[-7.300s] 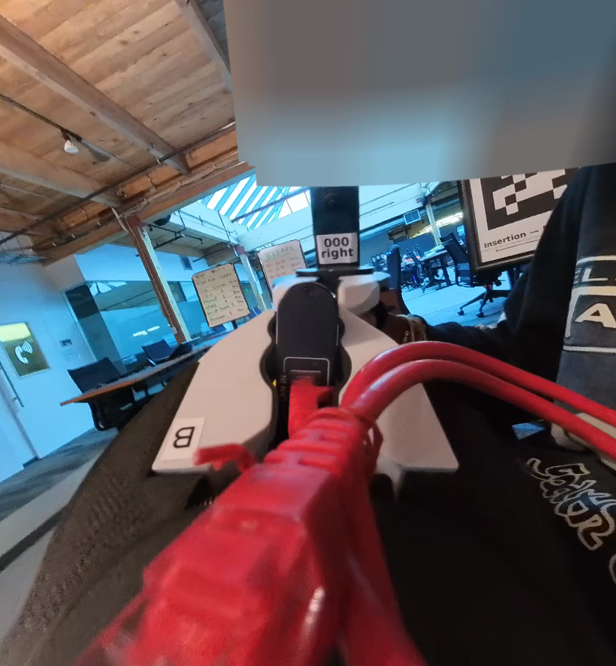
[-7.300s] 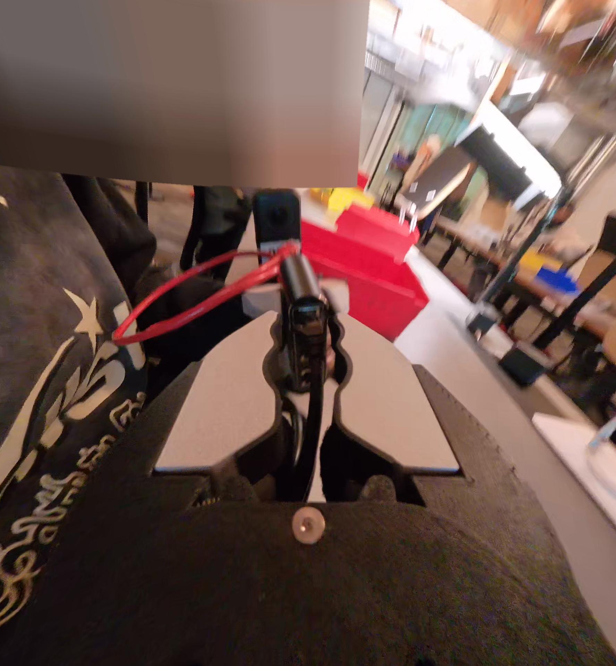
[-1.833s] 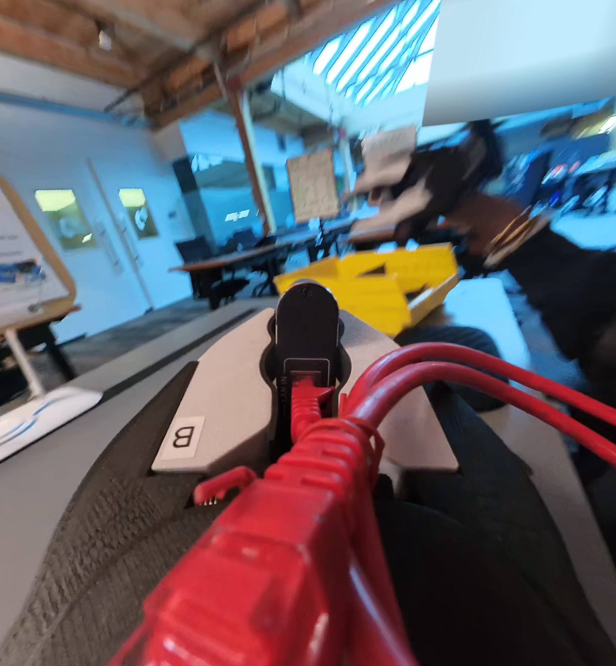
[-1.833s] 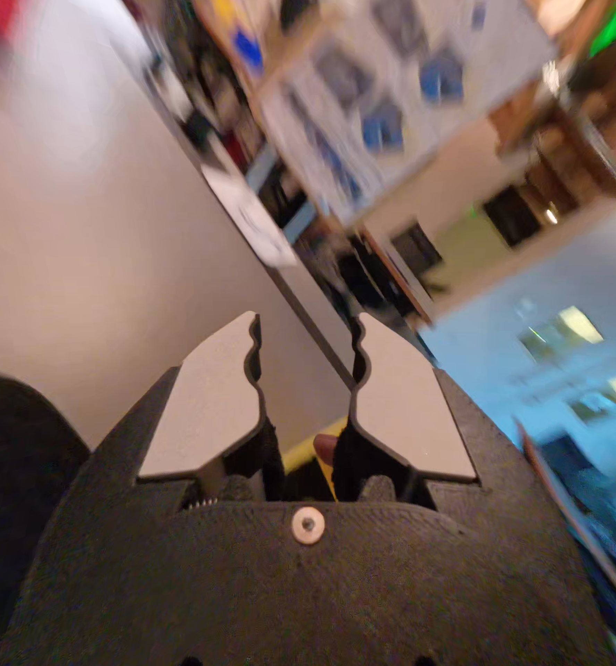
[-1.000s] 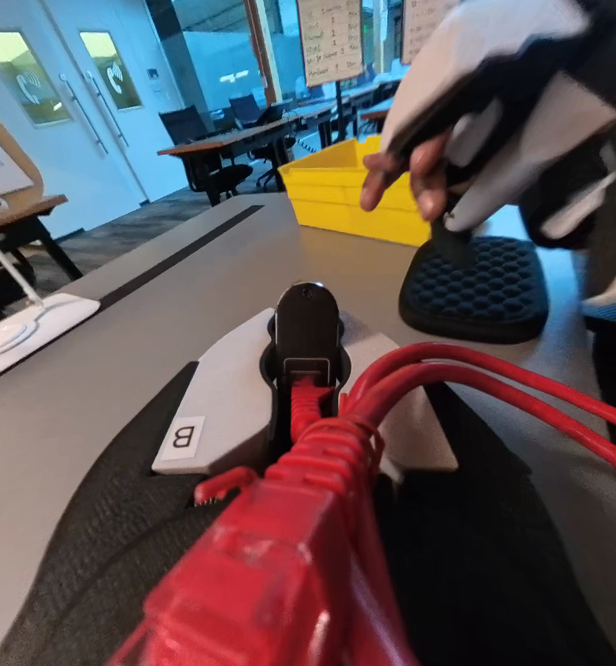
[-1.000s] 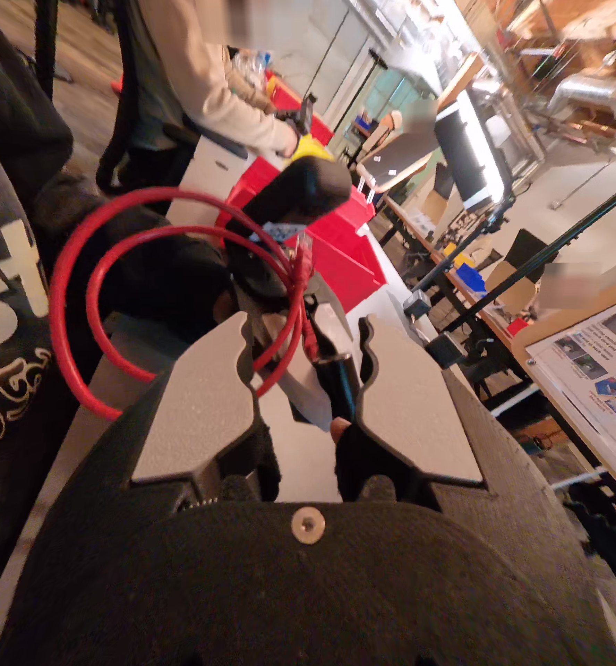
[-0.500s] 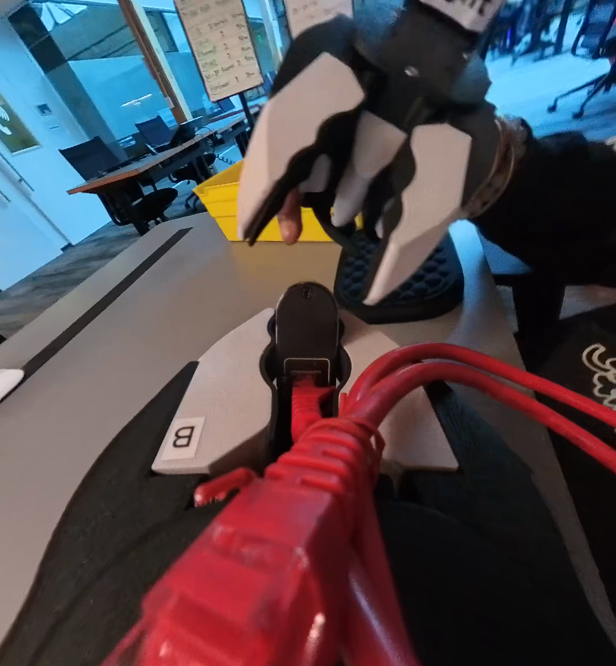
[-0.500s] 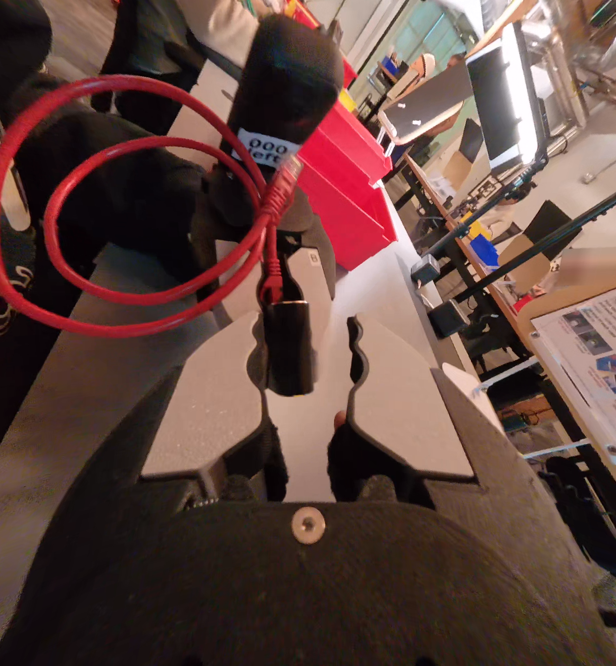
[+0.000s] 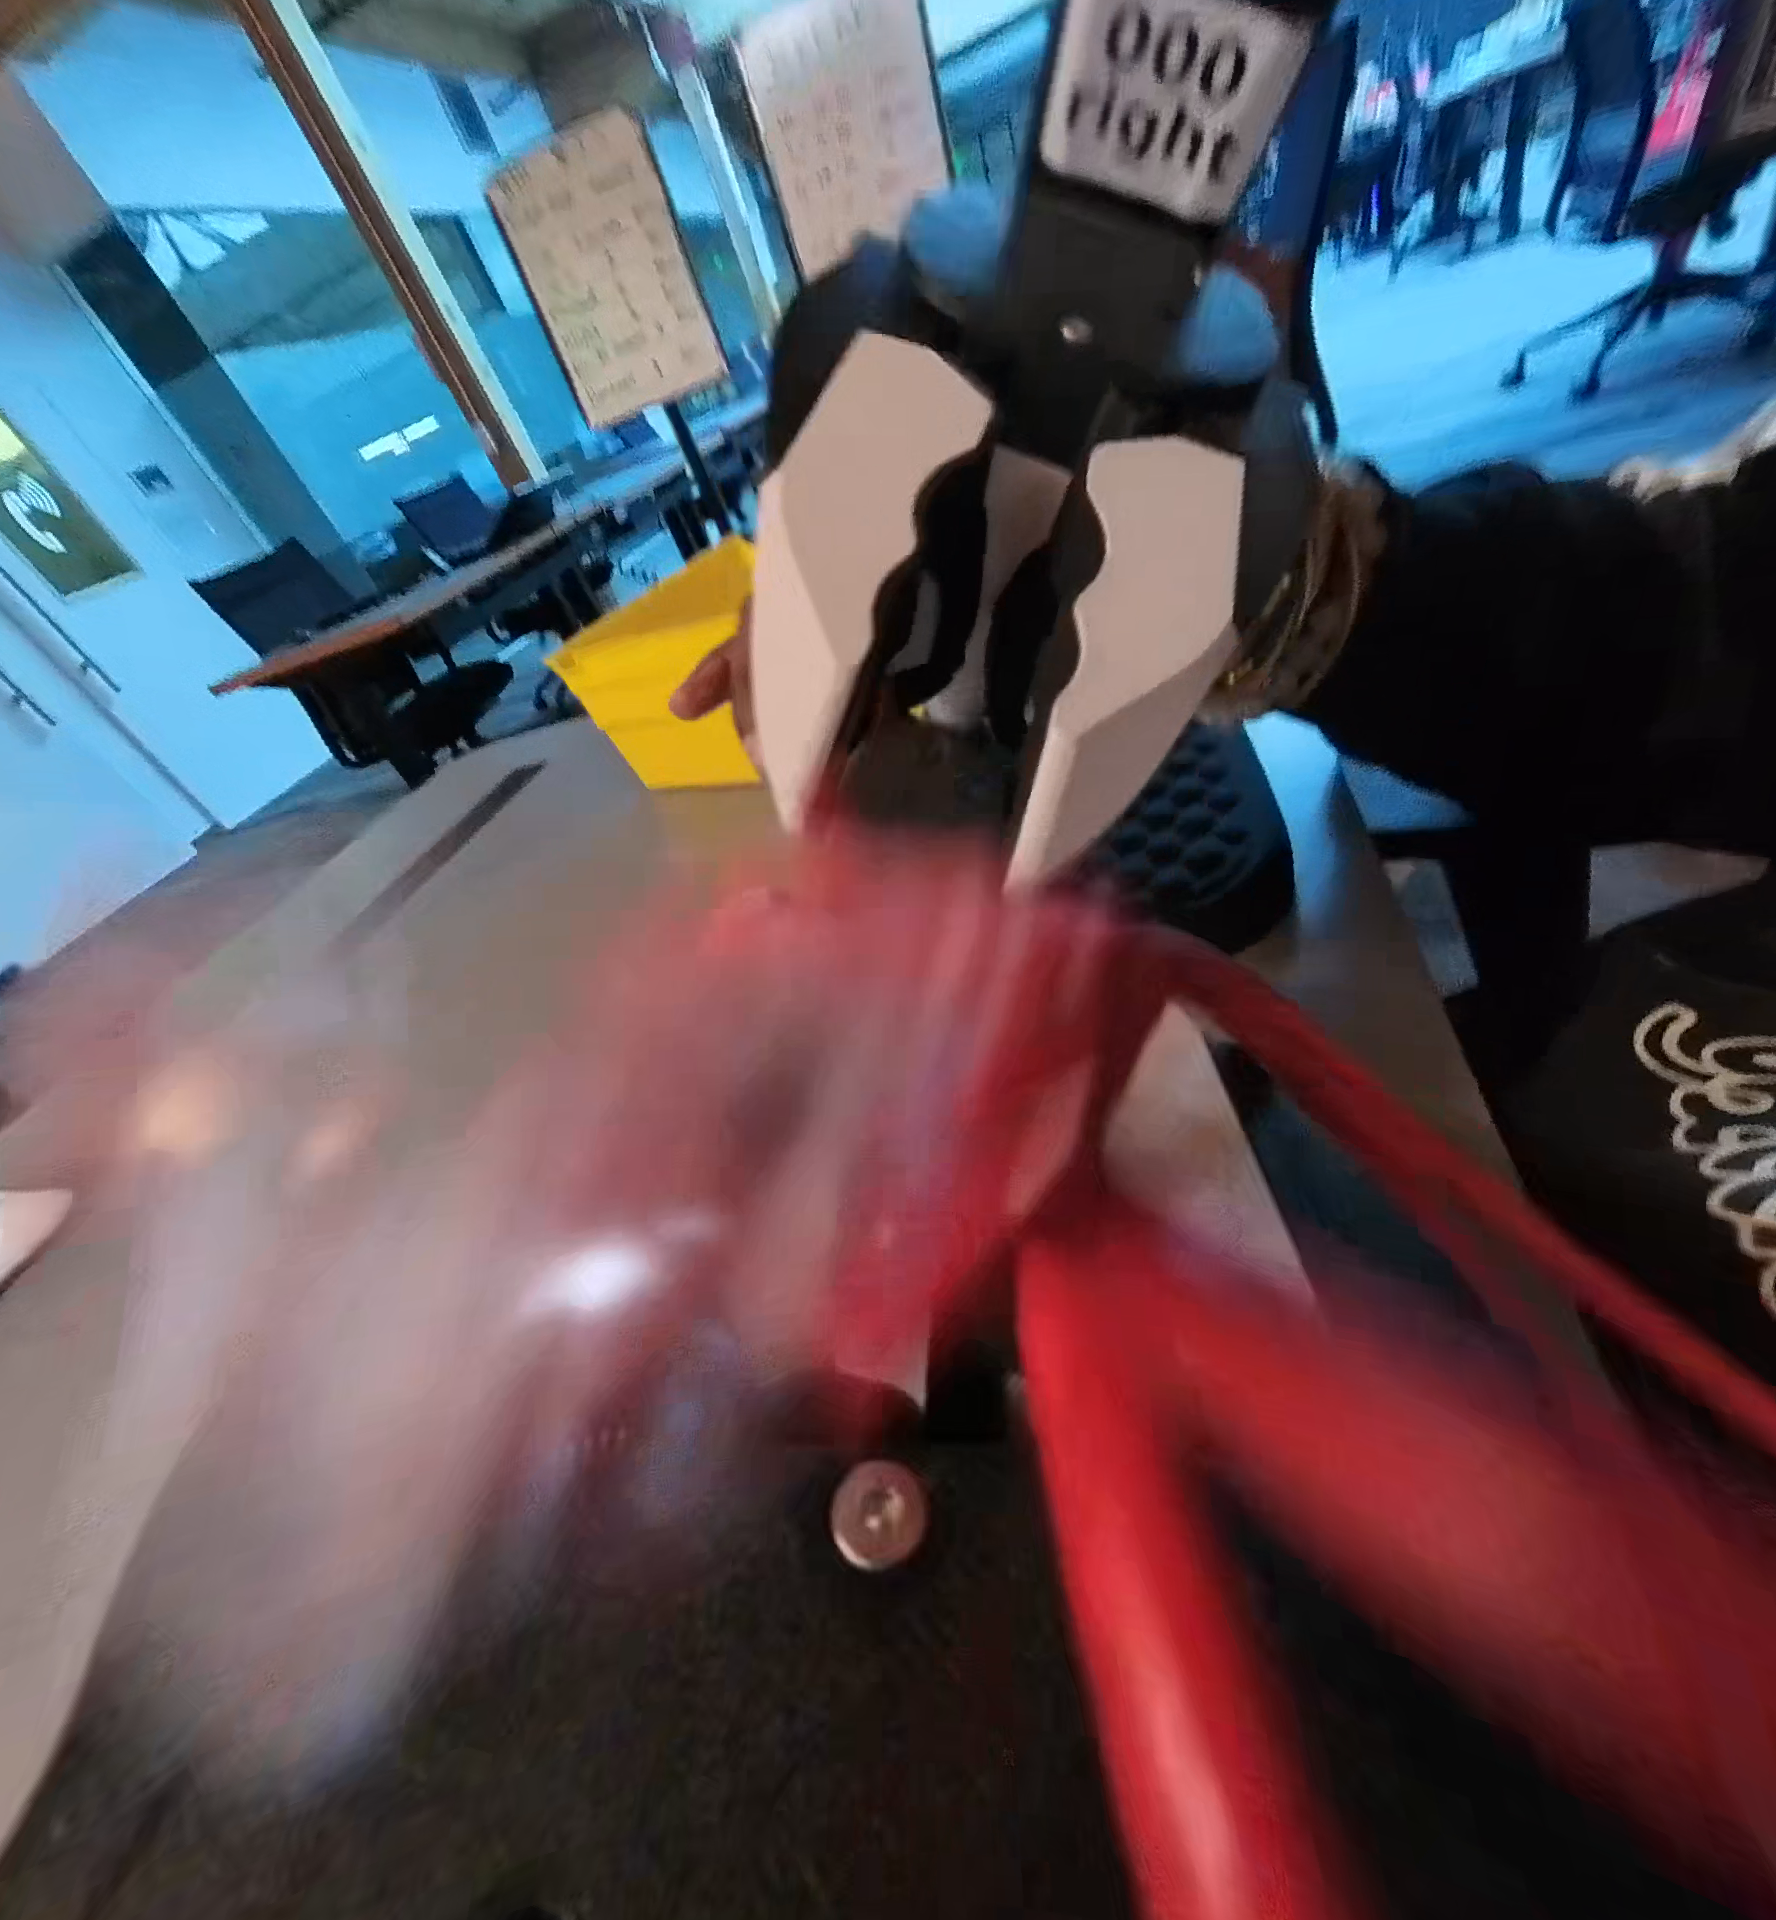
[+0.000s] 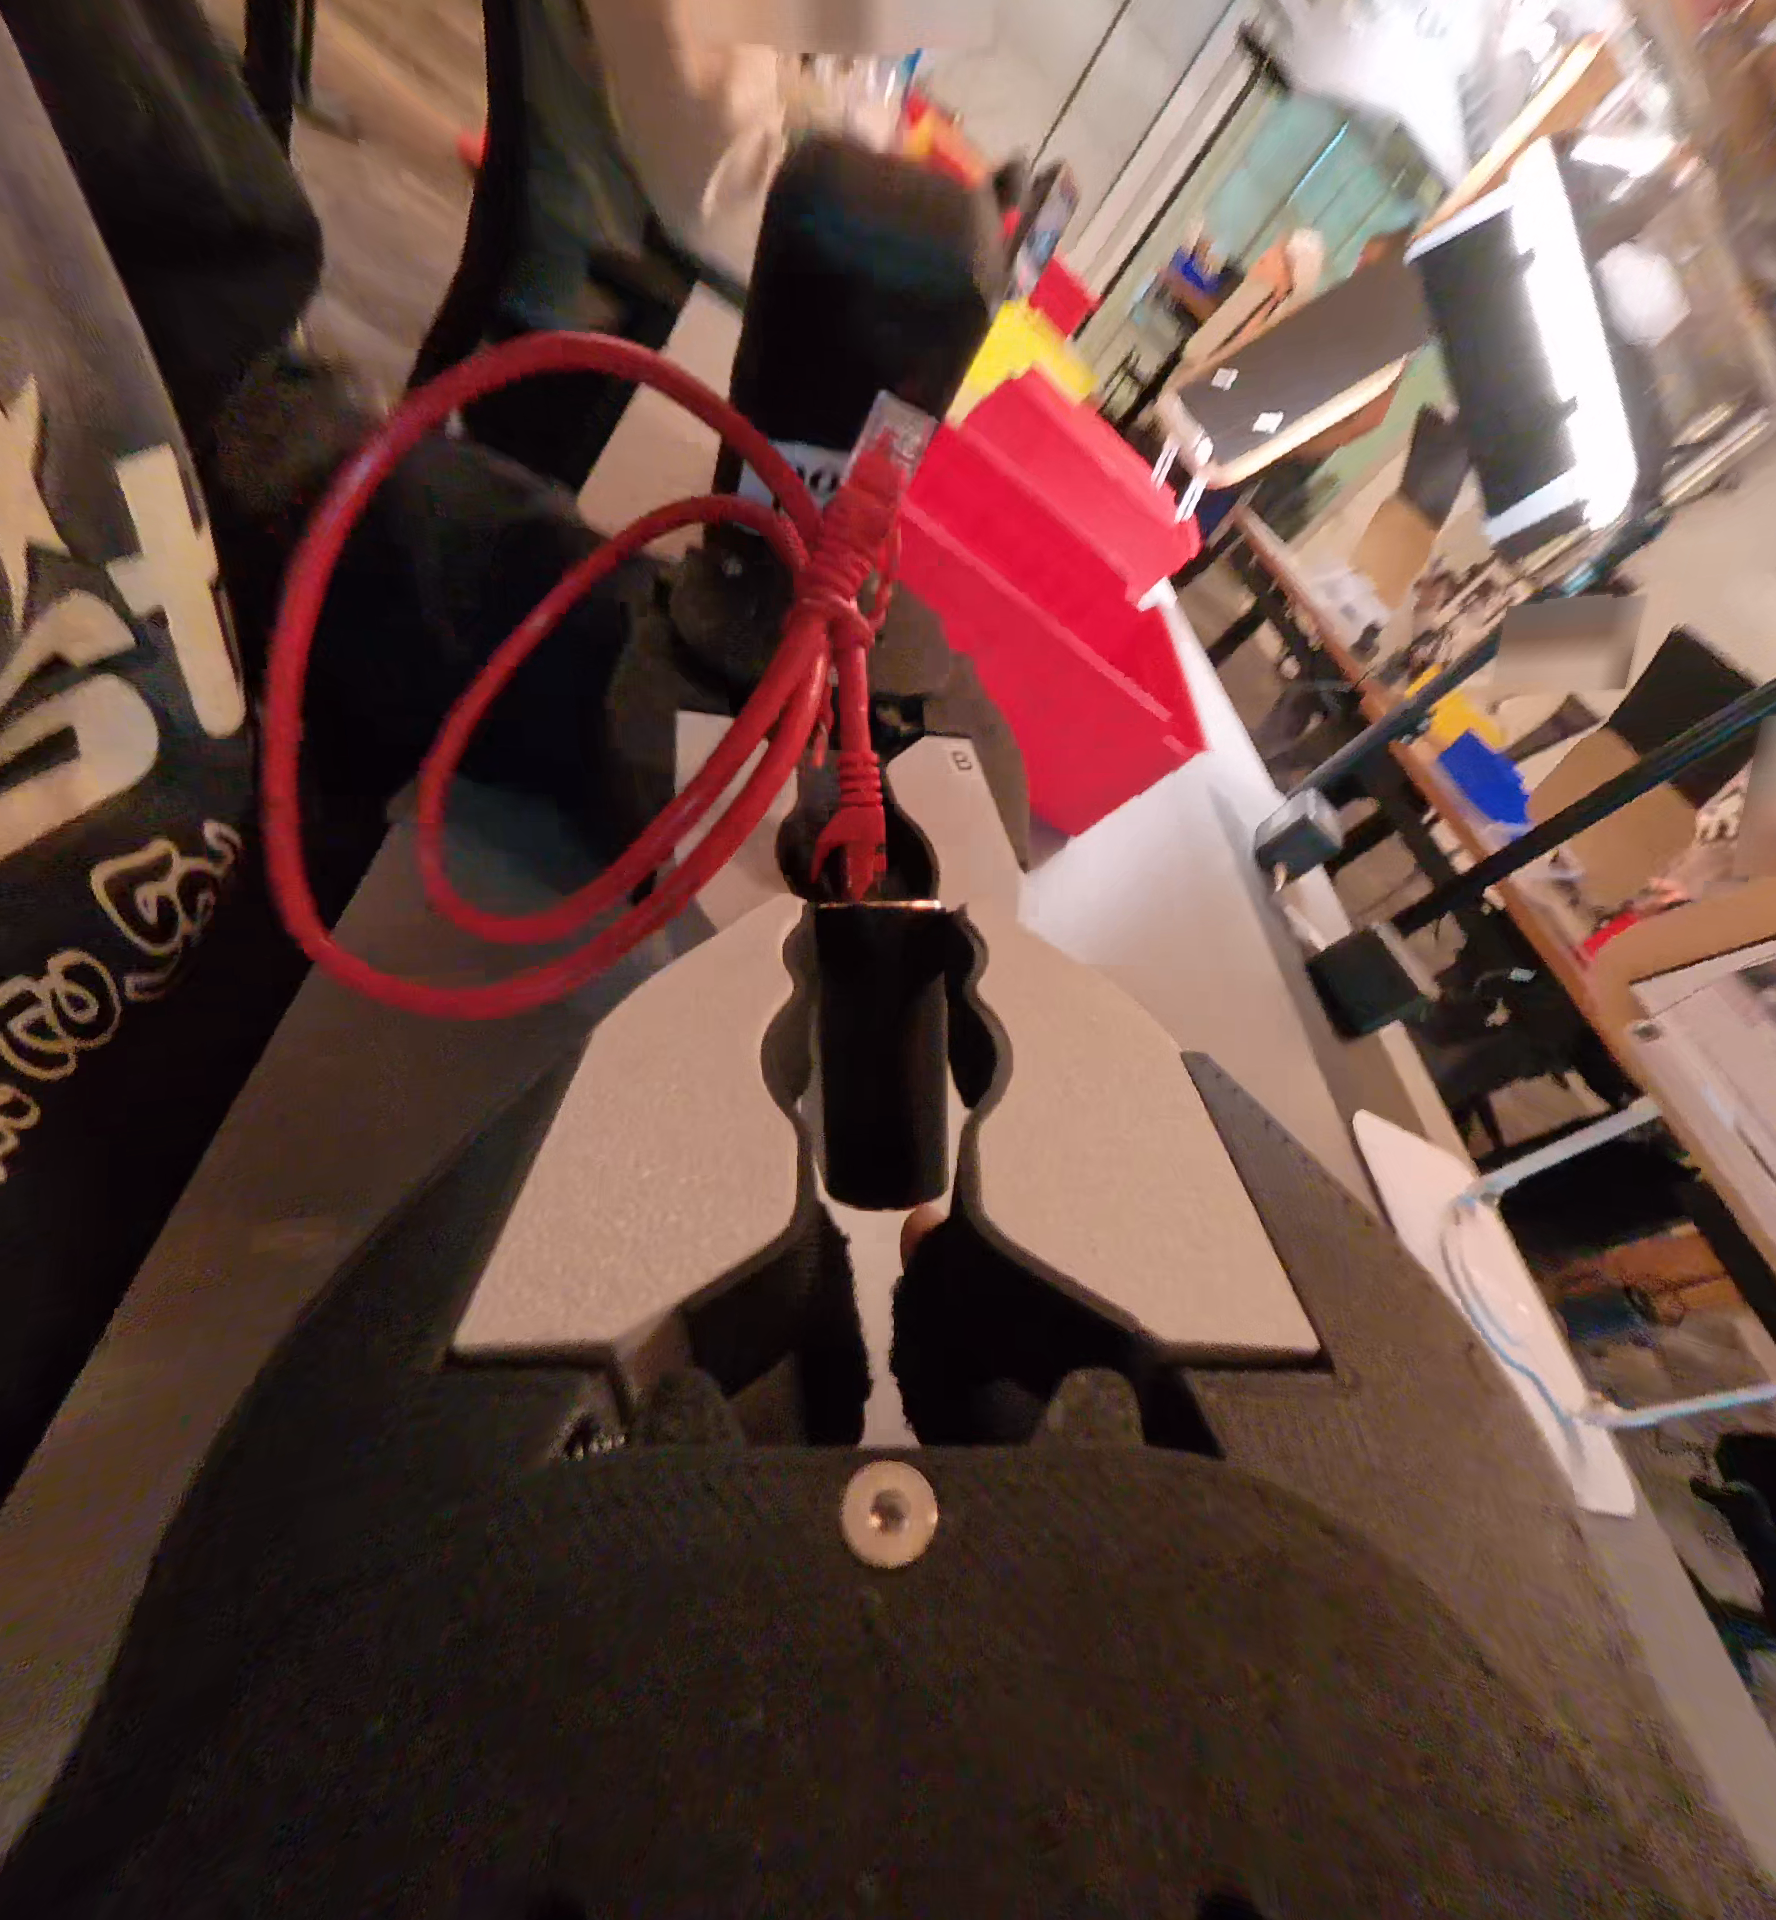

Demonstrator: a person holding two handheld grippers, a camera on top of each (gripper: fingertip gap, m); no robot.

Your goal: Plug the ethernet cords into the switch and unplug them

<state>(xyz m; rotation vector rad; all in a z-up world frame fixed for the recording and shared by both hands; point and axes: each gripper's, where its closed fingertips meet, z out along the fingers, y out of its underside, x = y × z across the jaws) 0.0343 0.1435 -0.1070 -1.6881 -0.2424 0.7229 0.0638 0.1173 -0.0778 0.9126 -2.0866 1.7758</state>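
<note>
In the right wrist view my right gripper (image 10: 879,935) is shut on the small black switch (image 10: 884,1049), held lengthwise between the grey fingers. A red ethernet plug (image 10: 853,831) sits in its far end. The red cord (image 10: 292,727) loops to the left, and its free clear-tipped plug (image 10: 889,426) points up. My left gripper (image 10: 853,883) faces it, fingers around the red plug. The left wrist view is motion-blurred. There the red cord (image 9: 1123,1558) smears across the front, my left gripper (image 9: 894,935) is unclear, and the right gripper (image 9: 915,847) points at me.
Both grippers are above a grey table (image 10: 1123,894). Red bins (image 10: 1050,623) stand behind the left gripper. A yellow bin (image 9: 666,686) and a black honeycomb pad (image 9: 1196,831) lie behind the right gripper. A person's dark sweatshirt (image 10: 32,623) borders the table. A white stand base (image 10: 1435,1195) sits at the right.
My right gripper came in open around the switch held by the left gripper and has closed on it. The left wrist view has gone blurred, the cord smearing across it.
</note>
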